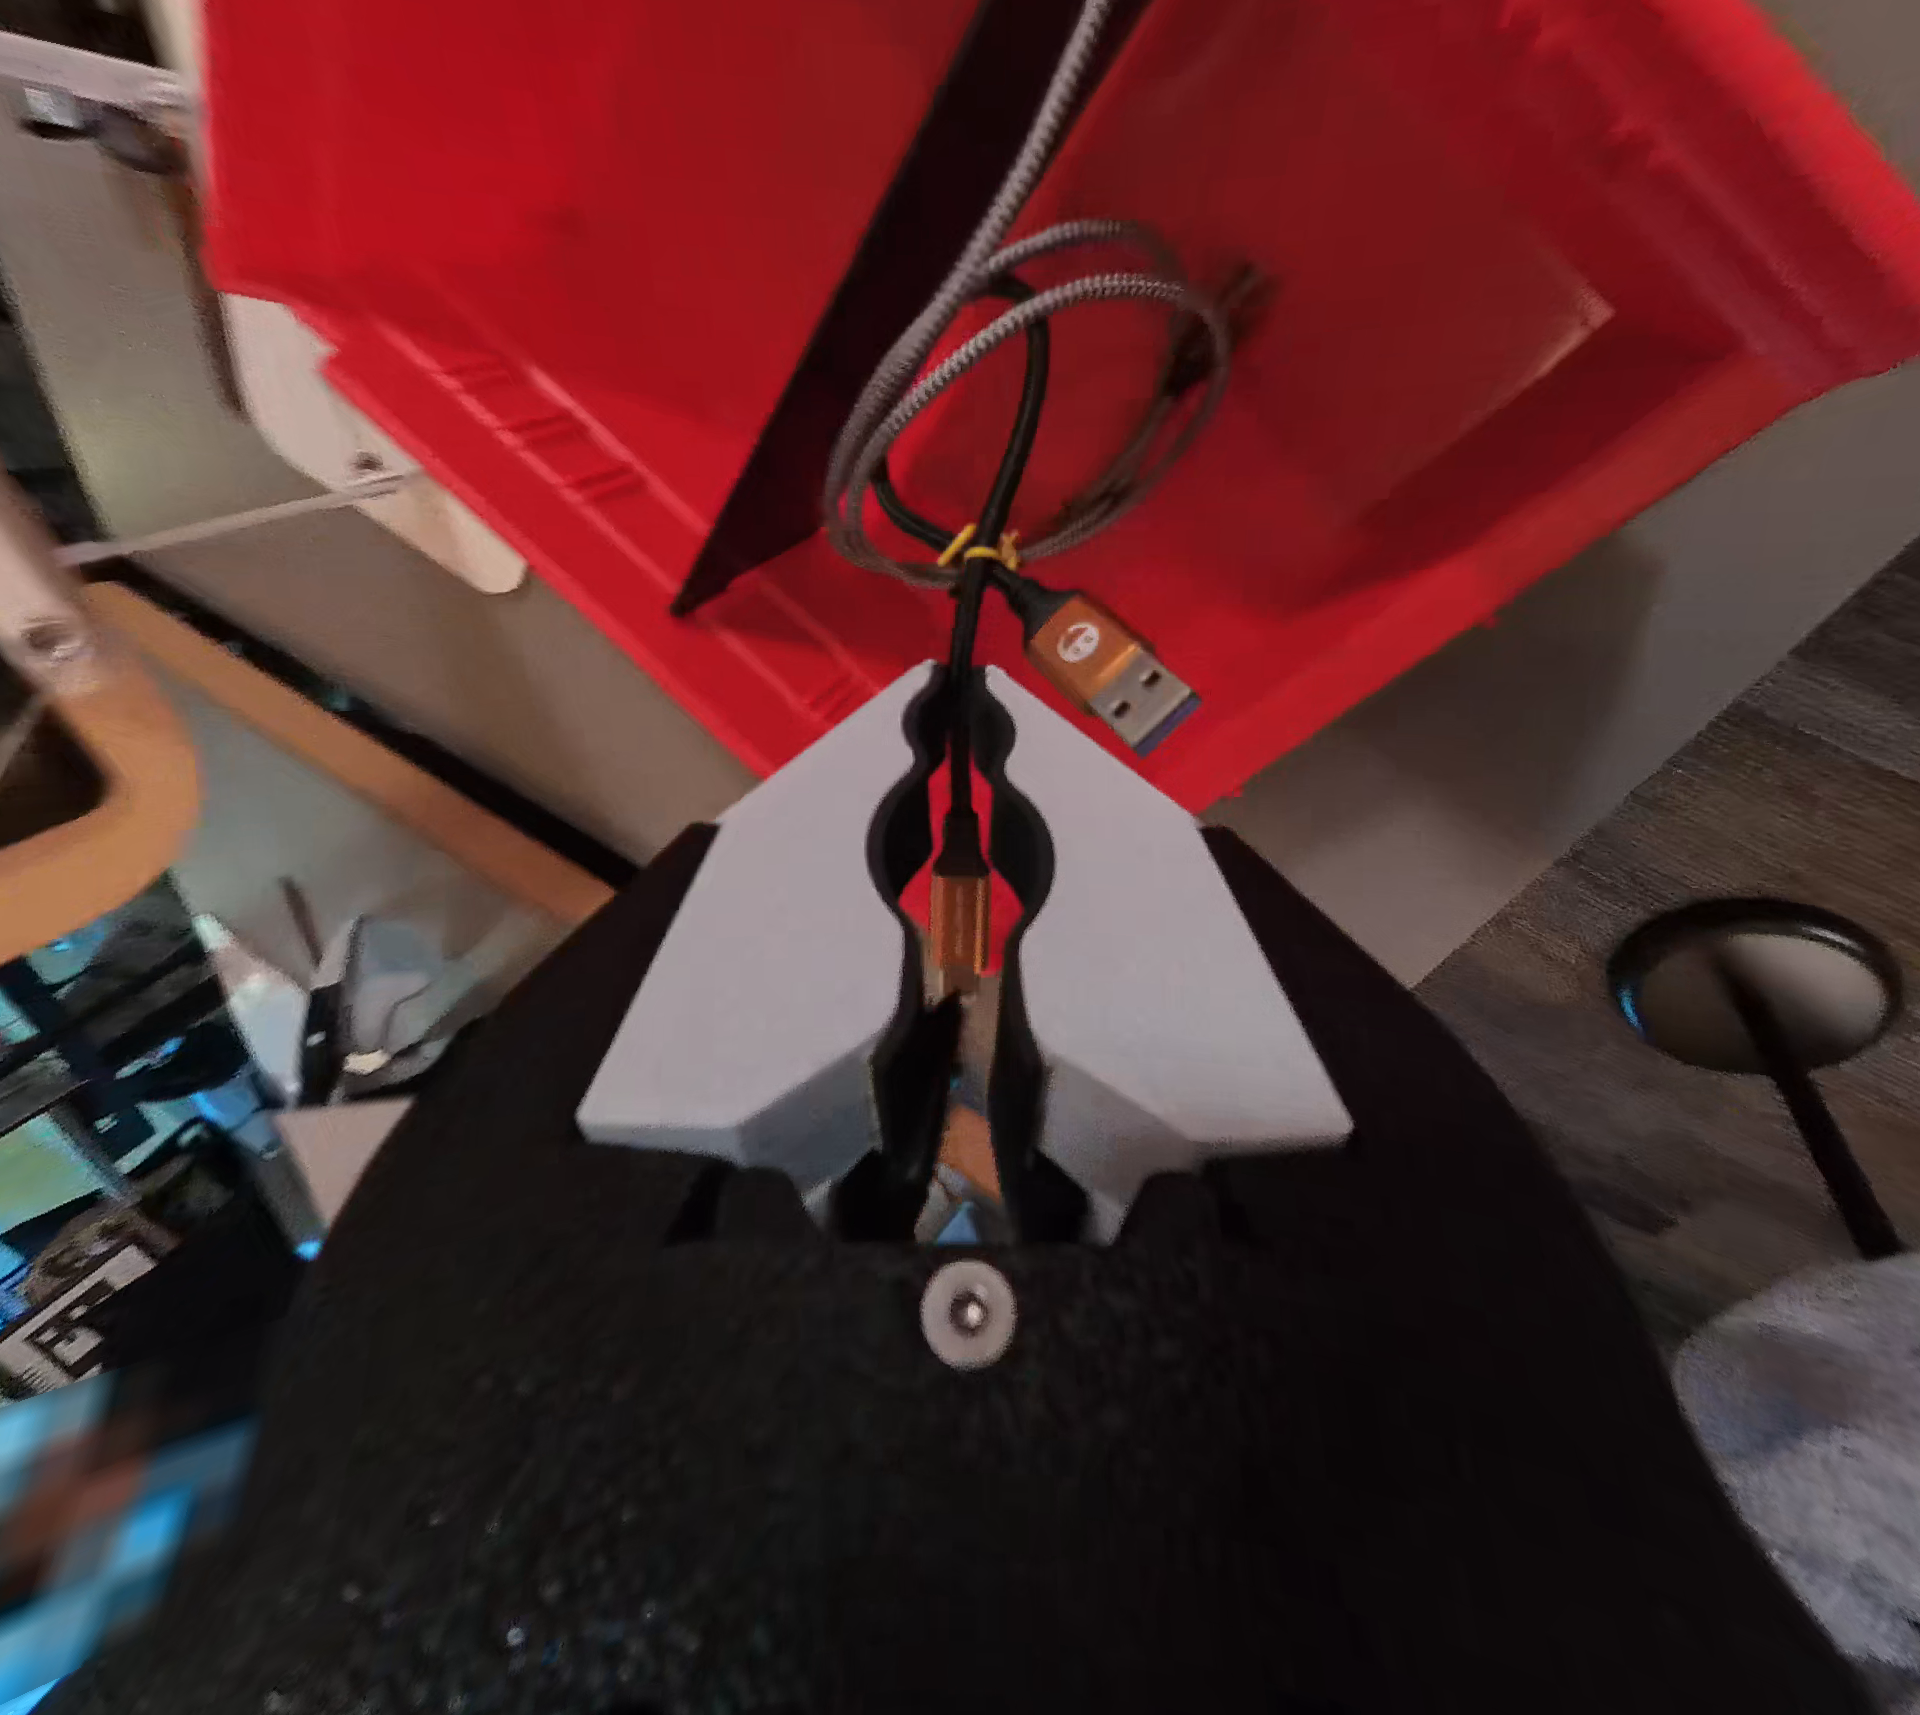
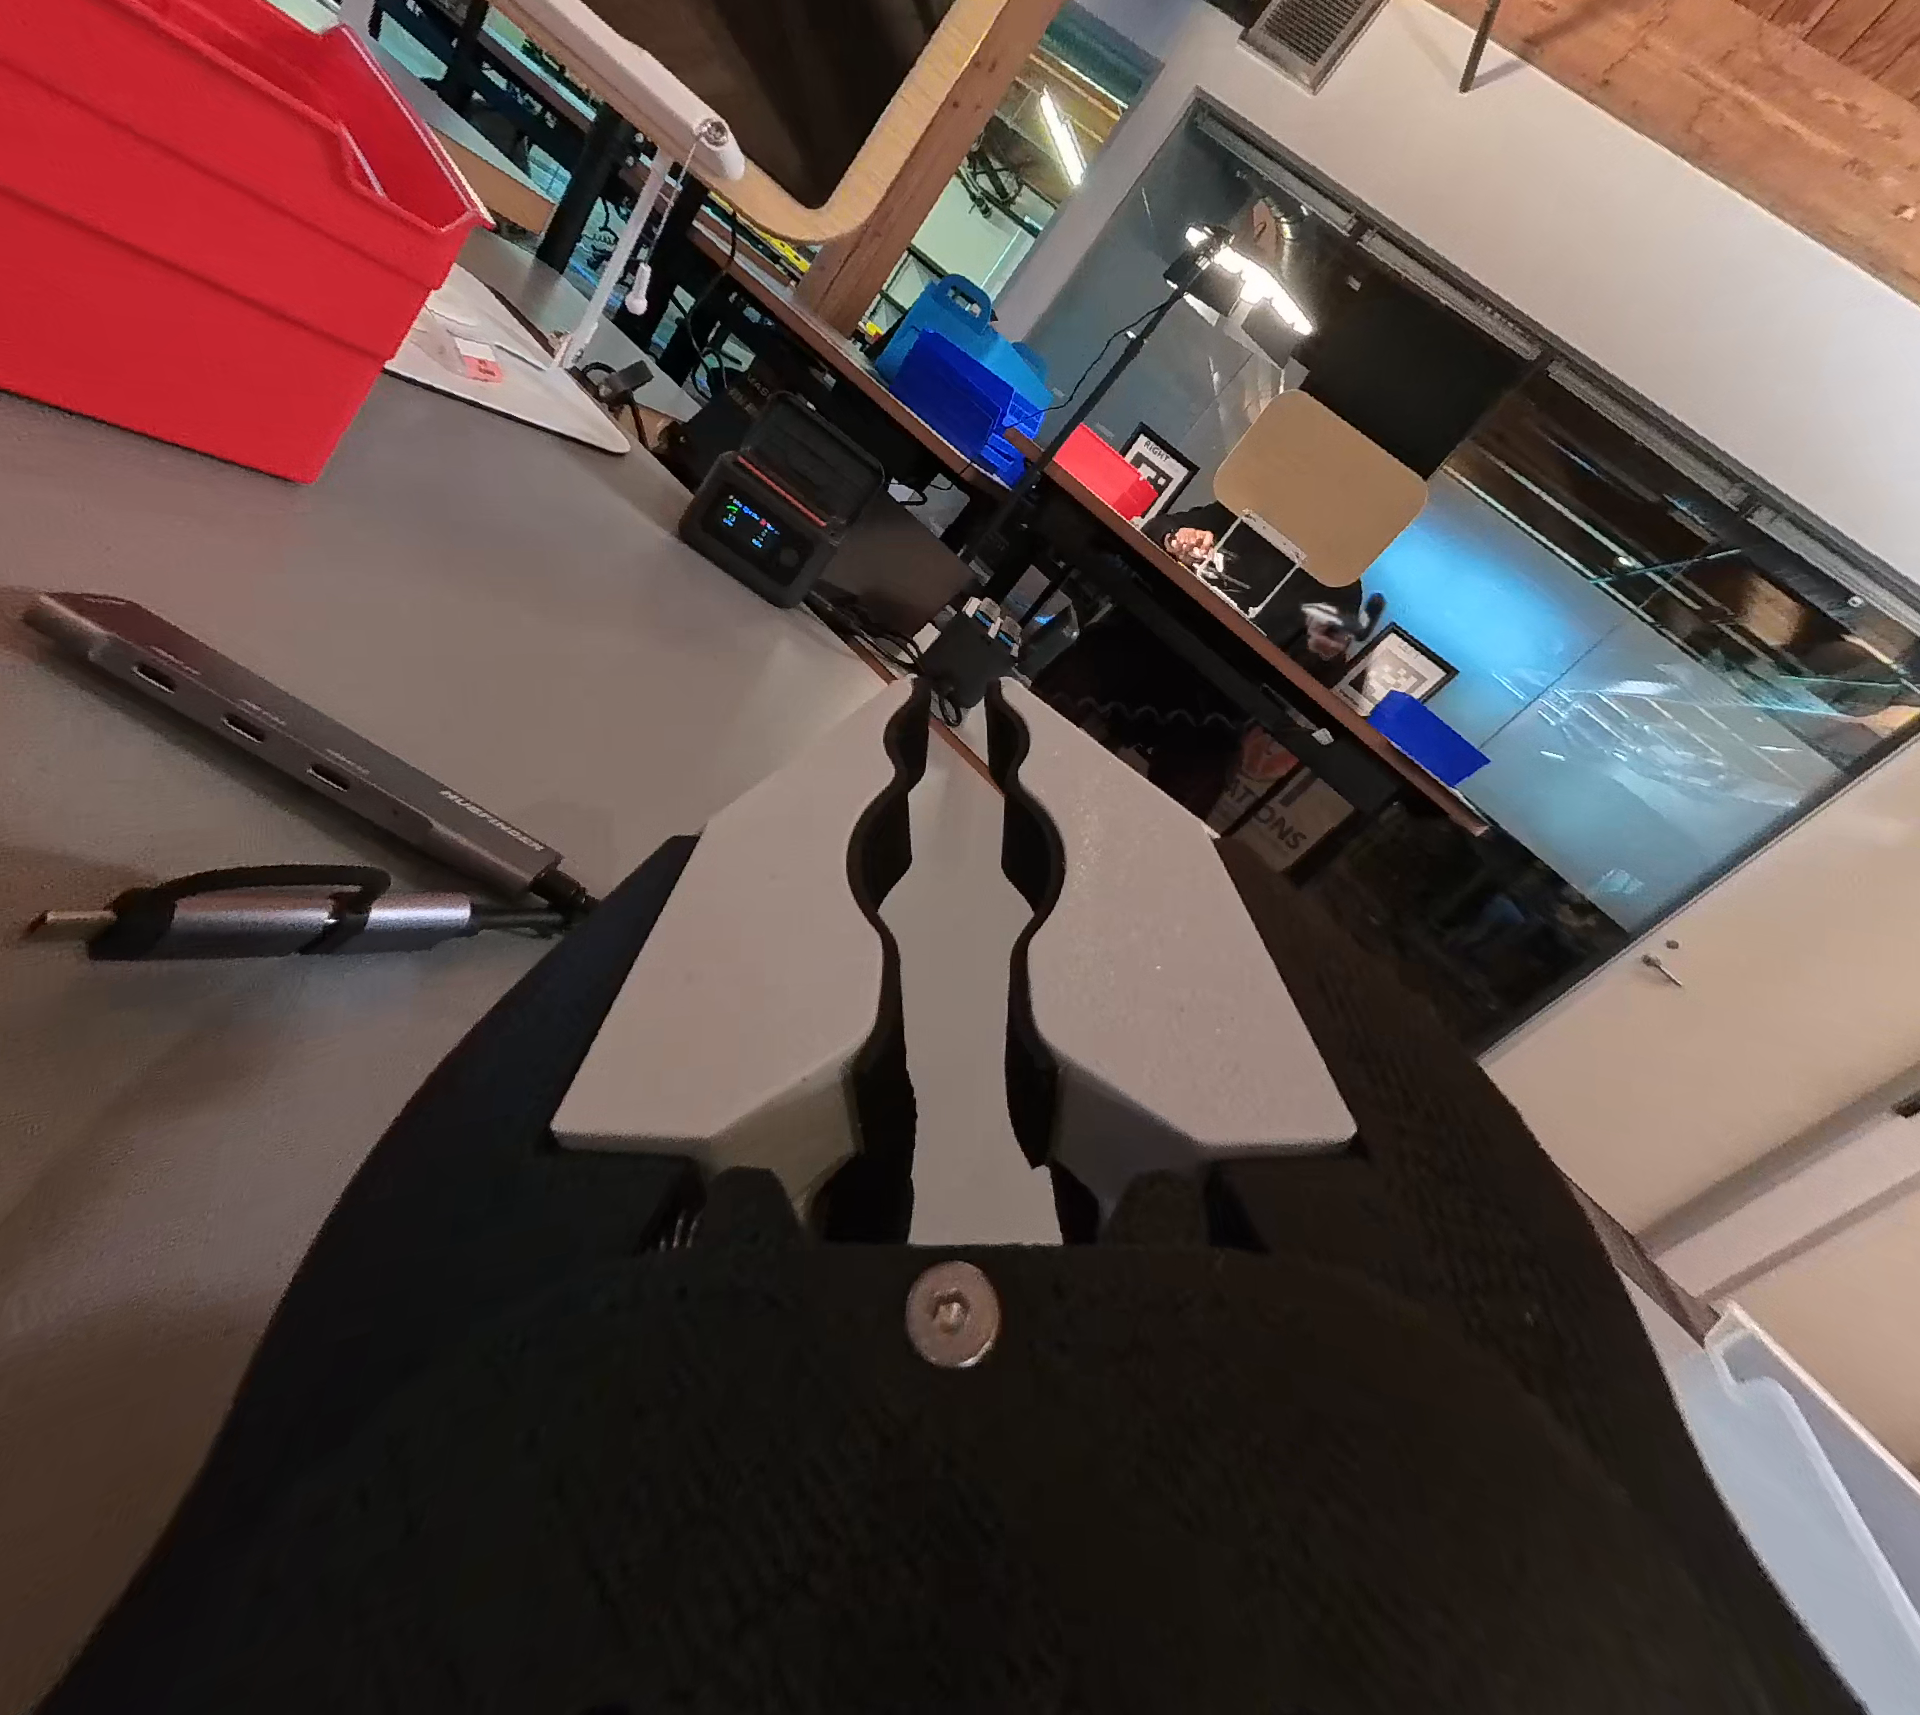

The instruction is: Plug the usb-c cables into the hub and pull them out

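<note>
My left gripper is shut on a braided cable with orange plugs. Its coiled loop, tied with a yellow band, and its orange USB-A plug hang over the red bin. A second cable end shows at the top over the bin's black divider. In the right wrist view the grey hub lies on the grey table at the left, its own plug adapter beside it. My right gripper is empty, its jaws a little apart, to the right of the hub.
The red bin stands at the table's far left. A small black device with a lit screen sits near the far edge. A round cable hole is in the darker table part. Other tables with blue boxes lie beyond. The grippers' ends are close to 40 cm from one another. My right gripper is the nearer one to the grey hub: about 12 cm, against 35 cm.
</note>
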Action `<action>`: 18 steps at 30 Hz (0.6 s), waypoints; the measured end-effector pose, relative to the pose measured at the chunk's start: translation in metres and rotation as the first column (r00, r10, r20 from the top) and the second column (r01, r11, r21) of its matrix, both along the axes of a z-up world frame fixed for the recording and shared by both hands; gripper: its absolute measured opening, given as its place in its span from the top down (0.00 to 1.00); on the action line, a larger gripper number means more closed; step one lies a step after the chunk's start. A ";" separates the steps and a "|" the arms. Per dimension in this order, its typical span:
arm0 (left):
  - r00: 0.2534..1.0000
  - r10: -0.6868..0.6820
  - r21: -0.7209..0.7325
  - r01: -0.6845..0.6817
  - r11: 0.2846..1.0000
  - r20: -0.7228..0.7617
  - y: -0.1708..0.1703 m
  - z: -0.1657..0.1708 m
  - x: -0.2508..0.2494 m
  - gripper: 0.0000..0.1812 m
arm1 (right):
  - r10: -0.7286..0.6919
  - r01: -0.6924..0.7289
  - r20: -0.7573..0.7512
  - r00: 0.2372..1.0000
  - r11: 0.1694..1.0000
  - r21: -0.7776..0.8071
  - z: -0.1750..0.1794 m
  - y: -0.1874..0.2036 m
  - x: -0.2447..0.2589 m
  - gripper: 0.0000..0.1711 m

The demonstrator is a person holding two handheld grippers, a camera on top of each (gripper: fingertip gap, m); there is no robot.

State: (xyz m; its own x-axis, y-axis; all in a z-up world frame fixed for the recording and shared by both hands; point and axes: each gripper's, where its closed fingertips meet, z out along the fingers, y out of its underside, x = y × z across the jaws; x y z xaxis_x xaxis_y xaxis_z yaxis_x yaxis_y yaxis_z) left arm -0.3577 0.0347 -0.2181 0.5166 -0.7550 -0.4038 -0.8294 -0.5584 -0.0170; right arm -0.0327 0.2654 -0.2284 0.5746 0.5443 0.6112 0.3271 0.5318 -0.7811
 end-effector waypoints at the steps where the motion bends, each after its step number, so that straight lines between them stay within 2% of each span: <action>1: 1.000 -0.004 0.028 0.005 1.000 -0.008 0.002 0.012 0.002 1.00 | 0.000 0.000 0.000 1.000 1.000 0.000 0.000 0.000 0.000 0.95; 4: 0.999 -0.004 0.108 0.008 0.994 -0.032 0.006 0.048 0.005 1.00 | 0.001 -0.001 0.003 1.000 1.000 -0.001 0.000 0.000 -0.001 0.95; 8: 0.987 0.020 0.196 0.011 0.981 -0.158 0.011 0.091 0.003 0.99 | 0.001 -0.001 0.004 1.000 1.000 0.002 0.000 0.000 -0.002 0.95; 12: 0.991 -0.127 0.366 0.133 0.921 -0.040 0.039 0.119 0.060 1.00 | -0.003 0.003 -0.001 1.000 1.000 0.007 0.001 0.001 -0.002 0.95; 14: 0.979 -0.192 0.417 0.148 0.897 0.065 0.055 0.114 0.101 1.00 | -0.010 0.010 -0.006 1.000 1.000 0.008 0.002 0.002 0.000 0.95; 15: 0.970 -0.179 0.408 0.100 0.908 0.162 0.061 0.105 0.124 0.99 | -0.014 0.014 -0.010 1.000 1.000 0.005 0.003 0.003 0.001 0.95; 17: 0.906 -0.146 0.317 0.014 0.948 0.396 0.064 0.073 0.183 0.99 | -0.022 0.022 -0.016 1.000 1.000 -0.003 0.003 0.005 0.003 0.95; 18: 0.871 -0.142 0.231 0.034 0.972 0.471 0.058 0.050 0.212 0.99 | -0.025 0.025 -0.020 0.999 1.000 -0.004 0.003 0.006 0.005 0.95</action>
State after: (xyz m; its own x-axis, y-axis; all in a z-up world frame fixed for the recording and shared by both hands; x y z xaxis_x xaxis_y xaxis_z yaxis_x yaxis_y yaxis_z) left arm -0.1461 0.0926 -0.1682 0.6226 -0.7328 -0.2746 -0.7325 -0.4223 -0.5340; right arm -0.0282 0.2711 -0.2252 0.6004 0.5321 0.5970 0.3243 0.5204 -0.7900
